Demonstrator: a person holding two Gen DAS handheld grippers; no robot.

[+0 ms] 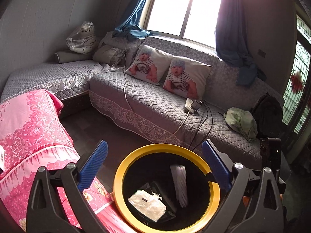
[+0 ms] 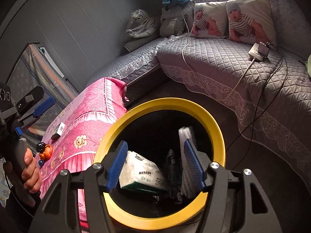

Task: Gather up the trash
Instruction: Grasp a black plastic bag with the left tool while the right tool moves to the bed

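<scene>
Both grippers' fingers gape wide, holding nothing: I have the right gripper (image 2: 154, 165) and left gripper (image 1: 155, 167) above the yellow-rimmed bin (image 2: 217, 120), where a tissue pack (image 2: 141, 172) lies inside.

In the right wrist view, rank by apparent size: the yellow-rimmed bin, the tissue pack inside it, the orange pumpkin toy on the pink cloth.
1. yellow-rimmed bin
2. tissue pack
3. orange pumpkin toy
The order looks clear in this view, though the fisheye enlarges the near bin.
</scene>
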